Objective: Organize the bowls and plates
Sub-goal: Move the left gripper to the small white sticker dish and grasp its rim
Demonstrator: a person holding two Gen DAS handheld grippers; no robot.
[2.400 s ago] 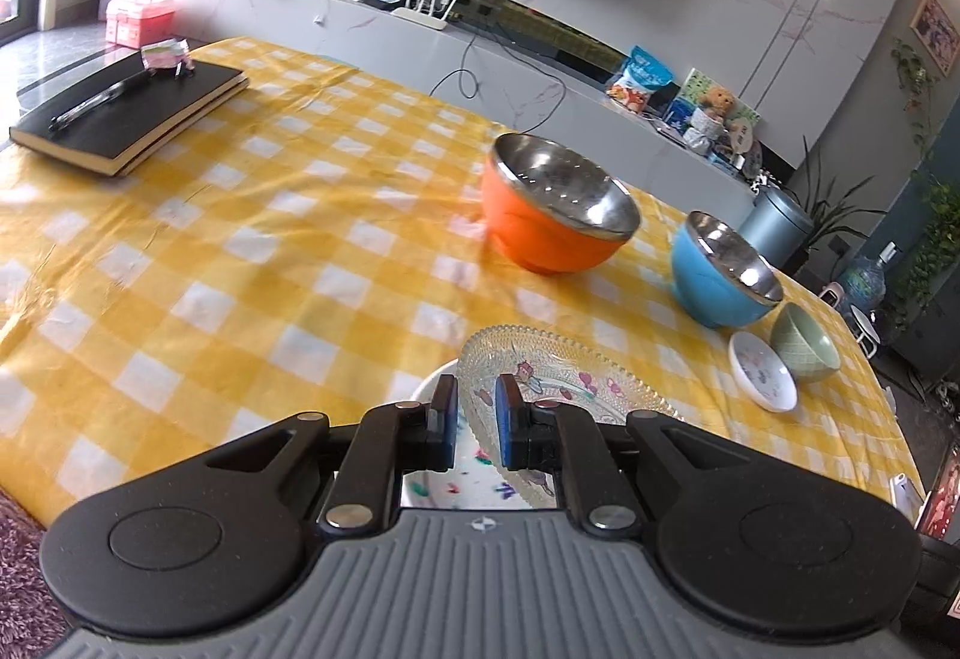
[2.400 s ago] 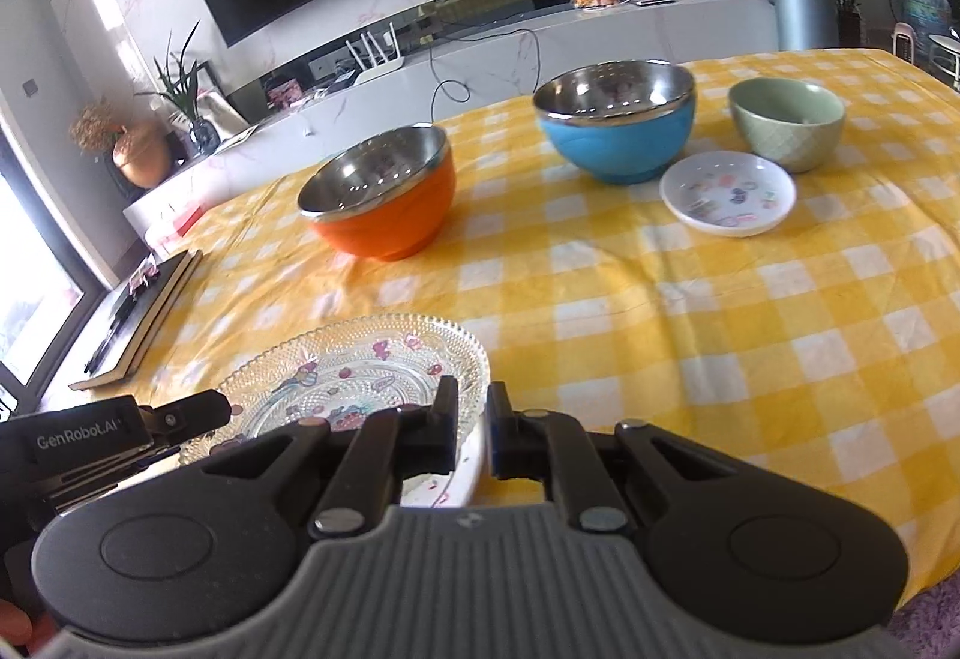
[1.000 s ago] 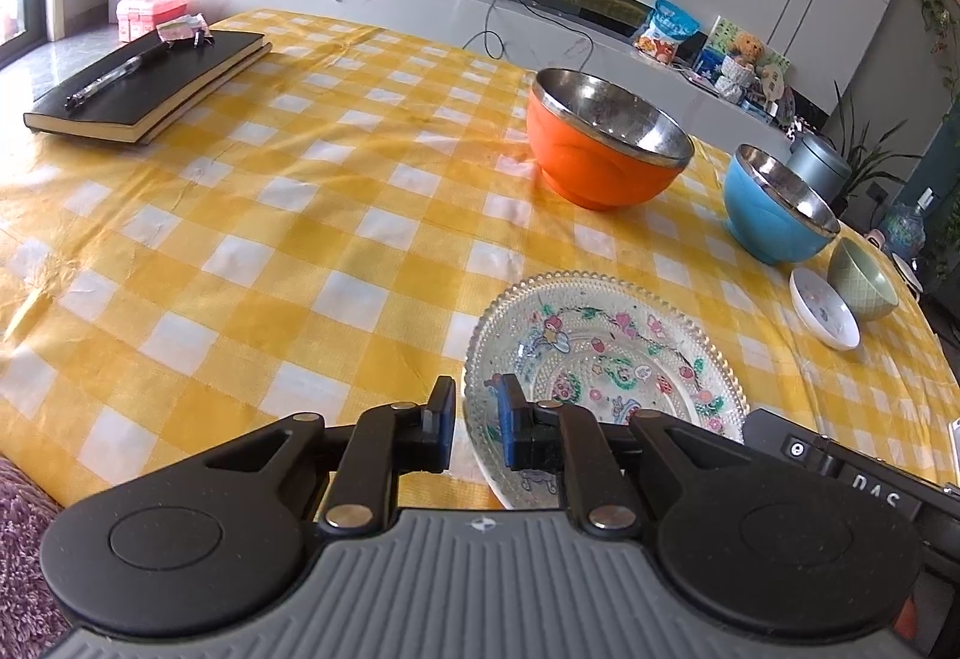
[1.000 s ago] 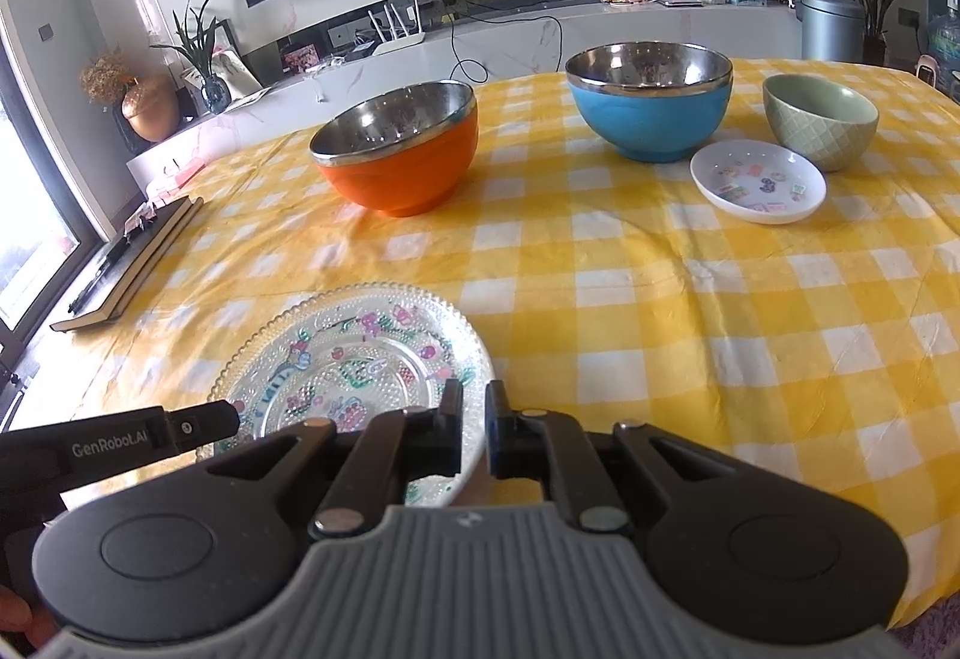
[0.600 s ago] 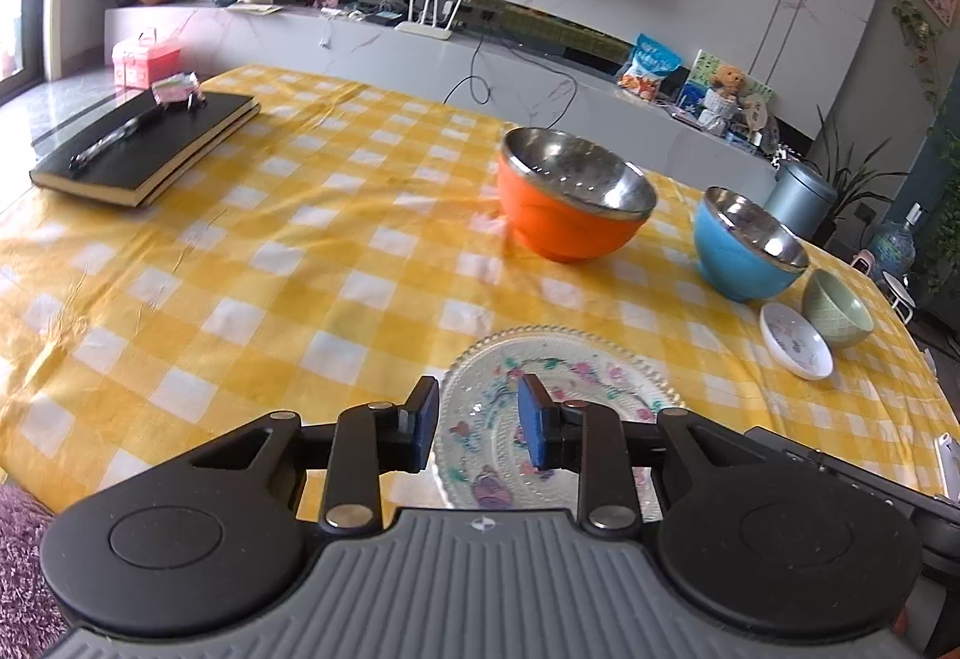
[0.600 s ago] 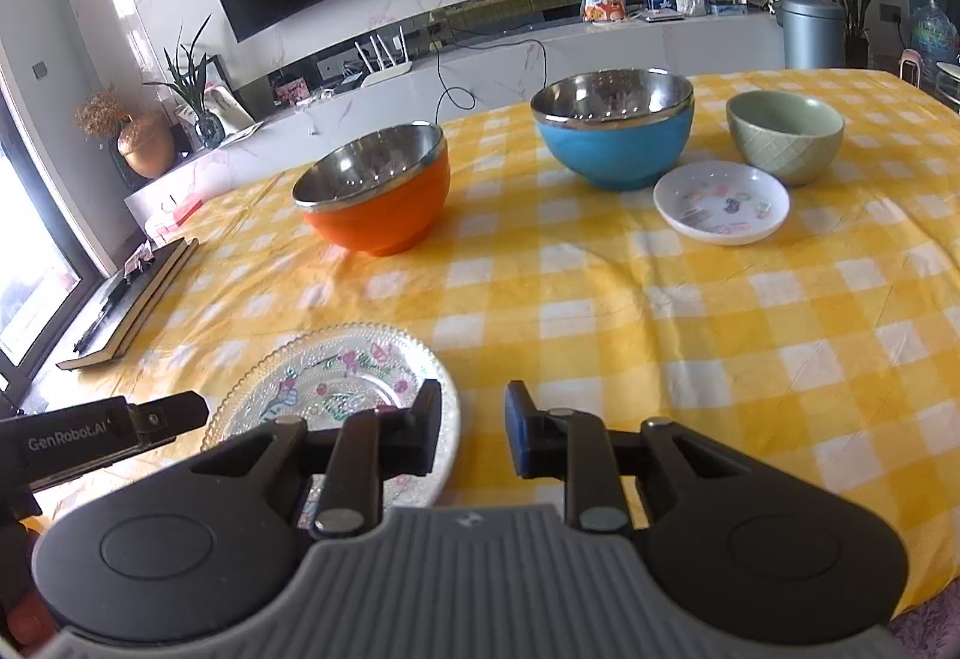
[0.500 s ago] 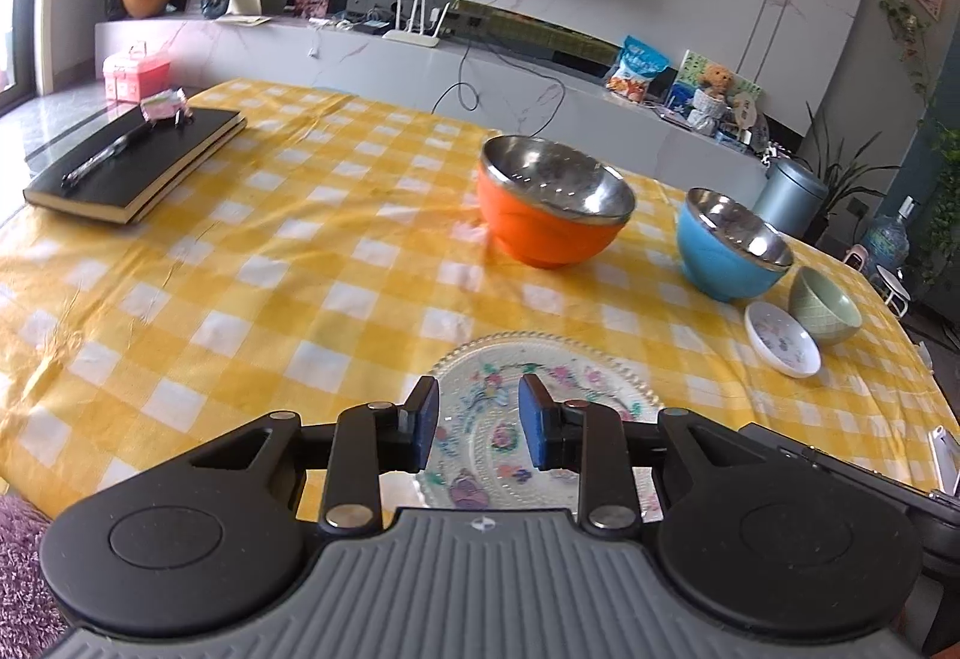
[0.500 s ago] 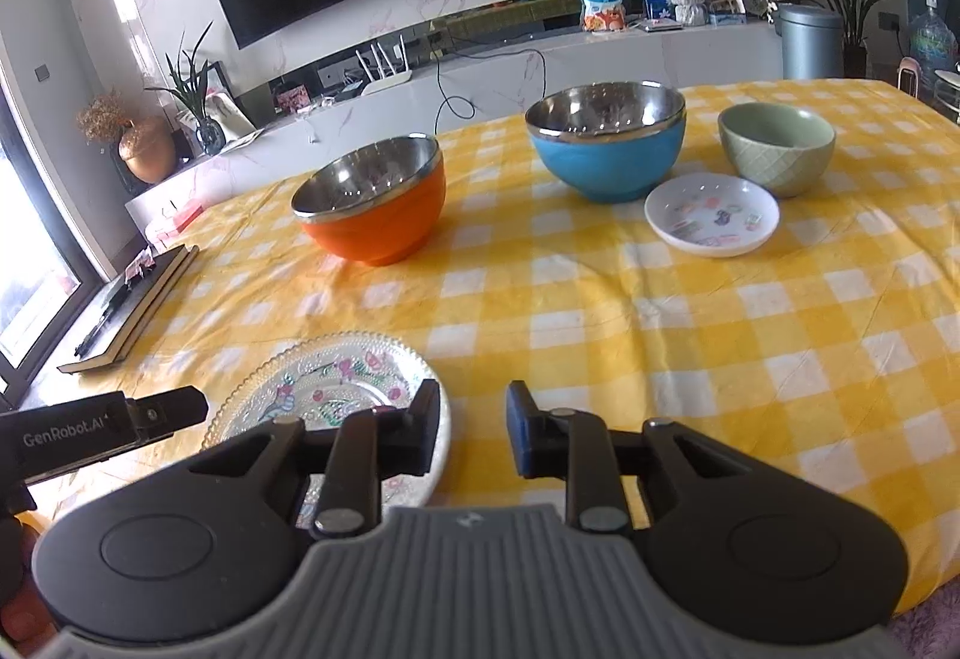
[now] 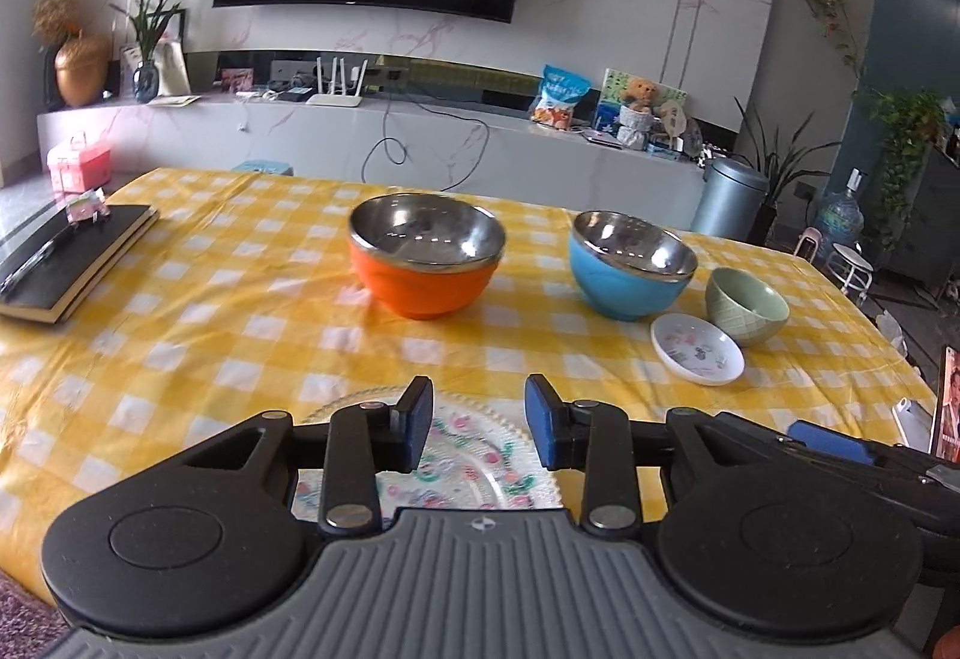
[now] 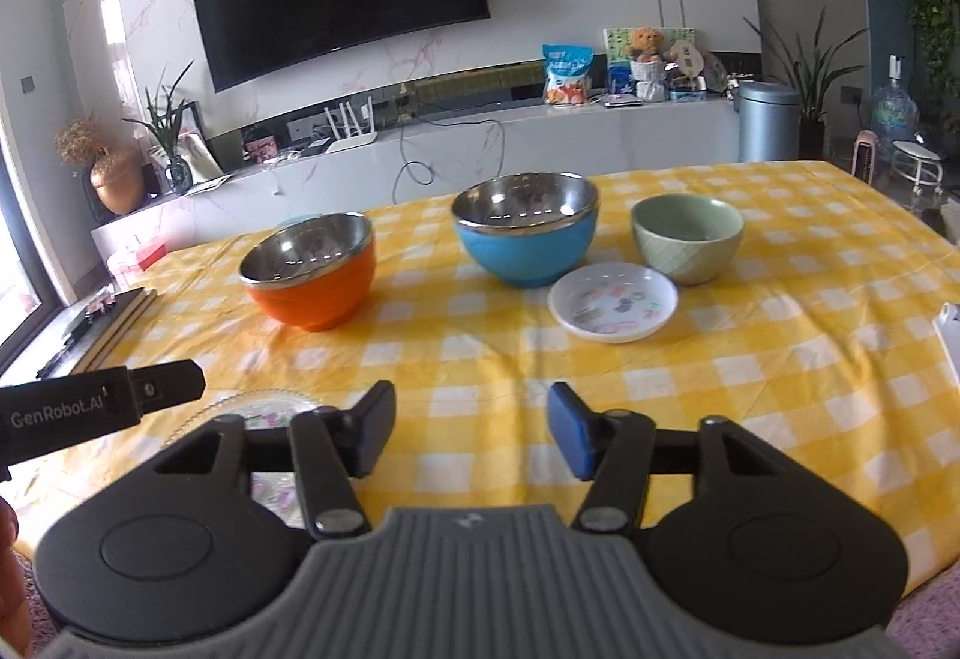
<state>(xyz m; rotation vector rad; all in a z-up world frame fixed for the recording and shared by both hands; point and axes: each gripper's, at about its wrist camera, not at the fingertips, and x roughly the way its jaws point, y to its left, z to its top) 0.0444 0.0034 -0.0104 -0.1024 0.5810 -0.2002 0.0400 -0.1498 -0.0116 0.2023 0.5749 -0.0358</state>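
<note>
Plates and bowls are sitting on the tabletop (image 9: 180,299) with its yellow checked cloth. Take the orange bowl (image 9: 427,254) as your marker. The blue bowl (image 9: 631,264) is sitting to the right of it, well apart. The little green bowl (image 9: 746,312) is sitting further right still, just beside the blue one. The small white dish (image 9: 697,356) is lying in front of those two, near them both. The big glass plate (image 9: 474,455) is lying flat in front of the orange bowl, close to you, and it looks like it is sitting on another plate.

Your left tool (image 9: 478,424) is hanging over the near side of the glass plate. Its jaws have just been opening. They are partly open now and are not gripping anything. Your right tool (image 10: 471,430) is hanging over bare cloth, to the right of the glass plate. Its jaws have just been opening too. They are wide apart now and nothing is between them.

I am thinking the glass plate is stiff, a bit heavy, slippery and easy to chip, so pinch it by its bumpy rim. The two steel-lined bowls are looking light and tough. Take each one by its rim, one pad inside and one outside. The green bowl looks breakable, so be gentle.
</note>
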